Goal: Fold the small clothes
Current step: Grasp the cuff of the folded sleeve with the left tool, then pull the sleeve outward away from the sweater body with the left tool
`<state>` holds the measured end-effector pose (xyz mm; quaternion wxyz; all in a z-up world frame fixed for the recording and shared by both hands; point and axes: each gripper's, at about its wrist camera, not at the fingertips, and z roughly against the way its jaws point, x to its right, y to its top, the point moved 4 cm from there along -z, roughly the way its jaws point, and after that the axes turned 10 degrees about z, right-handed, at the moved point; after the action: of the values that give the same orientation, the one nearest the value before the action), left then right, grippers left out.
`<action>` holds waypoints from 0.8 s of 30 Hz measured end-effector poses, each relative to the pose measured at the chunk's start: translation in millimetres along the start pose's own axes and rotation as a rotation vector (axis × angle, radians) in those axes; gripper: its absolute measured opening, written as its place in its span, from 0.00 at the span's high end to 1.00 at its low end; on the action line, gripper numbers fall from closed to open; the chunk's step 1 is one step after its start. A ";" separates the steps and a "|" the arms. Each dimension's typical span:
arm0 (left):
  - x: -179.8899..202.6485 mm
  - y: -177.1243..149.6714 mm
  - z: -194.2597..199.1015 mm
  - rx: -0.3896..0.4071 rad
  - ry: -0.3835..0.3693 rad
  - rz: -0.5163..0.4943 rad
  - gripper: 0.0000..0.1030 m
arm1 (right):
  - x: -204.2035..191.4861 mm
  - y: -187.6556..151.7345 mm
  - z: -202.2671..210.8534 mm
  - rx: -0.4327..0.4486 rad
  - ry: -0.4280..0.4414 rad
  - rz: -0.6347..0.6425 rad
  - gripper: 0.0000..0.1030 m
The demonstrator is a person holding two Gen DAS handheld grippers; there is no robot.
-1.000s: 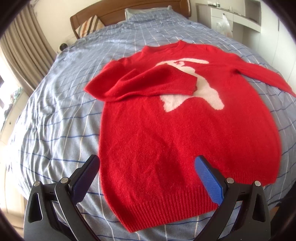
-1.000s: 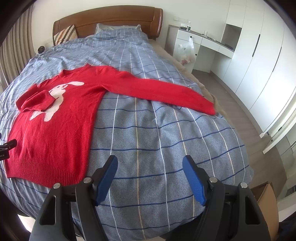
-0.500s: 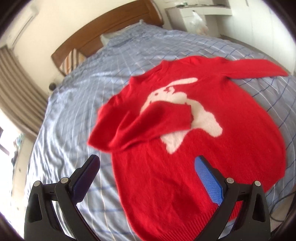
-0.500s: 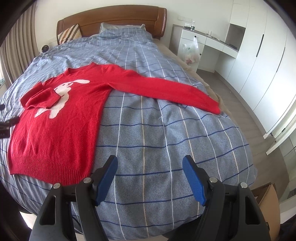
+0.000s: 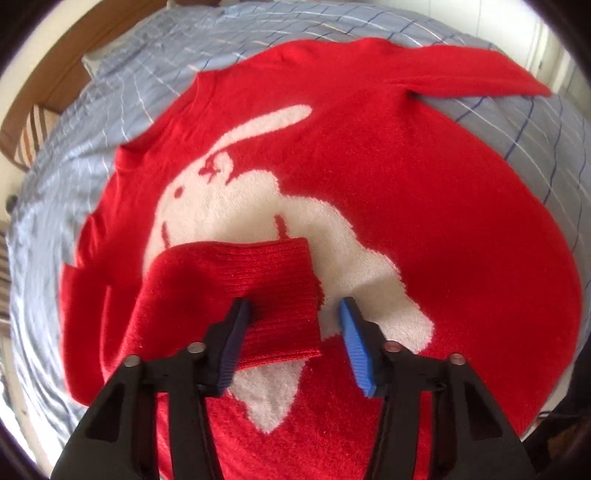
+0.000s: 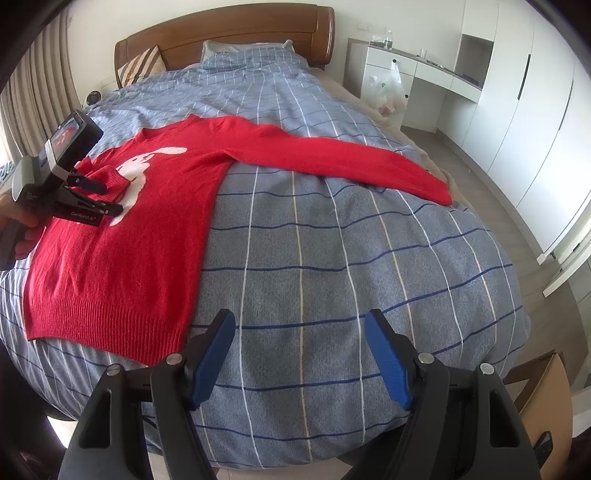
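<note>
A red sweater (image 5: pixel 424 206) with a white rabbit (image 5: pixel 236 206) lies flat on the bed. Its left sleeve is folded over the chest, with the ribbed cuff (image 5: pixel 280 291) on the rabbit. My left gripper (image 5: pixel 293 314) is open, its jaws on either side of the cuff's corner, close above the sweater. In the right wrist view the sweater (image 6: pixel 140 229) lies at the left, its other sleeve (image 6: pixel 351 162) stretched out to the right. The left gripper (image 6: pixel 107 197) shows there over the cuff. My right gripper (image 6: pixel 299 336) is open and empty over the bedcover.
The bed has a blue checked cover (image 6: pixel 332 258), a wooden headboard (image 6: pixel 229 33) and pillows. White cabinets and a desk (image 6: pixel 424 70) with a plastic bag stand at the right. A cardboard box (image 6: pixel 546 398) stands by the bed's near right corner.
My left gripper has moved forward and down over the sweater to the folded sleeve's cuff, and its jaws have narrowed. My right gripper has barely shifted.
</note>
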<state>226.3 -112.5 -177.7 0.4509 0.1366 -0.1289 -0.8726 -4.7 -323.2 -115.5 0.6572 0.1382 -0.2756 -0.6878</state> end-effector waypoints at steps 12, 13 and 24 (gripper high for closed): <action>-221.7 -65.1 131.1 0.339 0.012 0.732 0.95 | -13.4 -1.7 3.2 0.040 0.054 -0.016 0.30; -252.8 -85.6 134.3 0.351 0.086 0.809 0.95 | -15.1 -1.8 3.1 0.044 0.059 -0.018 0.30; -381.9 -260.9 74.2 0.165 0.457 1.214 0.96 | -46.1 -1.5 -5.2 0.049 0.082 0.029 0.30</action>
<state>216.2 355.2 -152.9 0.8674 0.2560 -0.1506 -0.3991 1.4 -279.0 -128.4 0.6742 0.1785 -0.2672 -0.6650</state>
